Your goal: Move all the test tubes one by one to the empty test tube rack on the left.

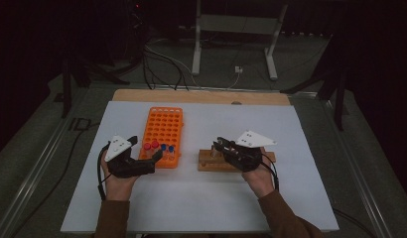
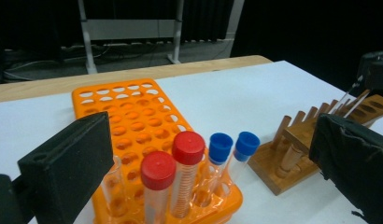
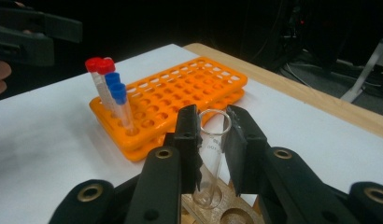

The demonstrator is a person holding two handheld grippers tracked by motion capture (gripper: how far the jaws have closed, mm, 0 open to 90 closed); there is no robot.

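Pinching a clear glass test tube (image 3: 211,154) near its open rim, the right gripper (image 3: 212,140) has its two black jaws pressed against the tube's sides, one on each side. The tube stands upright with its rounded bottom inside a hole of the wooden rack (image 3: 229,212); whether that bottom rests on the wood cannot be told. In the high view the right gripper (image 1: 225,147) sits over the left half of the wooden rack (image 1: 209,162), held in the person's right hand (image 1: 259,177).

The left gripper (image 1: 146,148) is spread wide and holds nothing. Its jaws stand well apart in the left gripper view, bracketing the near corner of the orange tube rack (image 2: 129,112) without touching it. In that corner stand two red-capped tubes (image 2: 173,177) and, just beside them, two blue-capped tubes (image 2: 231,151); the rest of the orange rack's holes are bare.

The orange rack and the wooden rack lie near each other on the white table top (image 1: 201,208), with a strip of bare surface between them. The widest bare room is toward the person, in front of both racks, and off to the right of the wooden rack. A wooden board edge (image 1: 201,96) runs along the far side of the white top, and beyond it the floor carries cables and a metal stand.
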